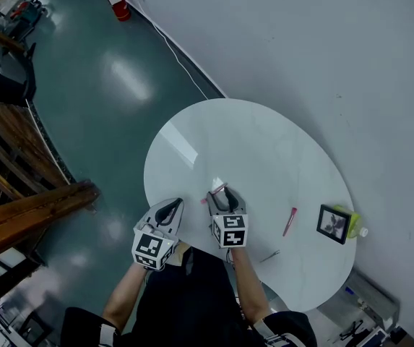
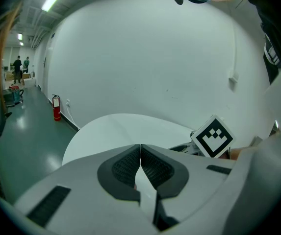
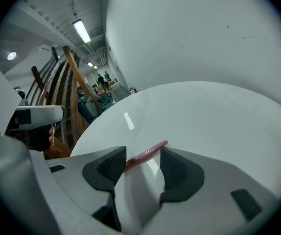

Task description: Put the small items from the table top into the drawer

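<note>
My right hand-held gripper (image 3: pixel 143 163) straddles the slim pink pen (image 3: pixel 147 153), jaws spread — pickup step, I judge; pinching it comes next.

Bare table top (image 1: pixel 264 143) far side; red pen (image 1: pixel 290 221), picture frame (image 1: pixel 334 223) rightward.

The round table (image 1: pixel 264 143) stands close to the wall. The right gripper (image 1: pixel 220 192) is over its near part, and a pen (image 3: pixel 147 152) lies on the top between its jaws. The left gripper (image 1: pixel 172 207) is just left of it, at the table's rim. To the right come a second pen (image 1: pixel 290 221), then a picture frame (image 1: pixel 334 223) near the right rim. A thin small item (image 1: pixel 269 256) lies nearer the person.
</note>
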`<action>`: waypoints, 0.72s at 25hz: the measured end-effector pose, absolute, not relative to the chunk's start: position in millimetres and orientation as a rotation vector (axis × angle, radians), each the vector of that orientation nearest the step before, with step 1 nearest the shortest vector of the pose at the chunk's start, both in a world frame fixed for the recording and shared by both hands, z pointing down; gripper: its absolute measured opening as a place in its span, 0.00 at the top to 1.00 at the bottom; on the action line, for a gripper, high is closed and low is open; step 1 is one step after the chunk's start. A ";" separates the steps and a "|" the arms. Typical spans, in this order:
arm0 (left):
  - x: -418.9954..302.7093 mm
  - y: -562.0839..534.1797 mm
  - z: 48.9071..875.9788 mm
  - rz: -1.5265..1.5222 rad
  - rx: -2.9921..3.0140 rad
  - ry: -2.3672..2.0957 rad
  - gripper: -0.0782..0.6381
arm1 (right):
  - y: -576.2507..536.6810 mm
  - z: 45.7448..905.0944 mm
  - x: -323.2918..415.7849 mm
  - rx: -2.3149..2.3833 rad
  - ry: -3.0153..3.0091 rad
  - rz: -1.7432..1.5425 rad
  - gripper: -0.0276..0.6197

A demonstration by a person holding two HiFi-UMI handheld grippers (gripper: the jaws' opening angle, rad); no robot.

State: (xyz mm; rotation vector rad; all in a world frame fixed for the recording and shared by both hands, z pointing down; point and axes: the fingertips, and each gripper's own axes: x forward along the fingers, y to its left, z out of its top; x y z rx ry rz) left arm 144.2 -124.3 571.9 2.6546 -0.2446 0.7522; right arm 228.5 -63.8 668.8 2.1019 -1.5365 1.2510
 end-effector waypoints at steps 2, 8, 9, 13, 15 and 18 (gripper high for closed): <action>143.9 -124.8 573.0 0.753 2.653 -0.245 0.86 | -63.0 669.4 230.5 2.096 -1.517 1.228 0.62; 140.8 -124.6 571.8 0.756 2.649 -0.249 0.86 | -62.6 669.0 230.7 2.085 -1.504 1.211 0.65; 140.1 -124.4 571.8 0.756 2.649 -0.251 0.86 | -62.9 668.5 230.3 2.087 -1.504 1.209 0.68; 138.8 -122.9 571.8 0.747 2.652 -0.261 0.86 | -65.0 668.2 228.9 2.096 -1.492 1.191 0.78; 137.3 -121.4 571.1 0.745 2.654 -0.264 0.86 | -61.9 672.2 229.7 2.092 -1.461 1.178 0.83; 134.3 -120.3 568.6 0.740 2.655 -0.270 0.86 | -58.8 674.0 228.8 2.075 -1.447 1.173 0.85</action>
